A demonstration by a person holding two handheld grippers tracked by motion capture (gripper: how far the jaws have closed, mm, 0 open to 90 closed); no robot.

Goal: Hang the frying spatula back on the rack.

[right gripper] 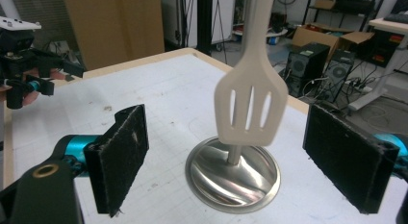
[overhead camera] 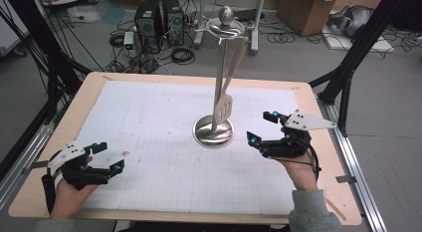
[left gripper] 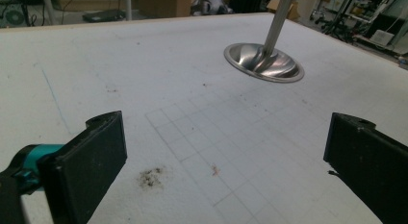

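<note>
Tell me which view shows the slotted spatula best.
The right gripper view: the spatula hangs close between the open jaws, its three slots plain. The high view shows its whole length on the stand, but small. The left gripper view catches the stand's base and pole.

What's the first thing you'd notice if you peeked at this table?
A tall shiny metal stand rises from the middle of the white mat, with a pale slotted spatula hanging from its top ring. The right tongs sit wide open just beside it, aimed at the spatula.
</note>
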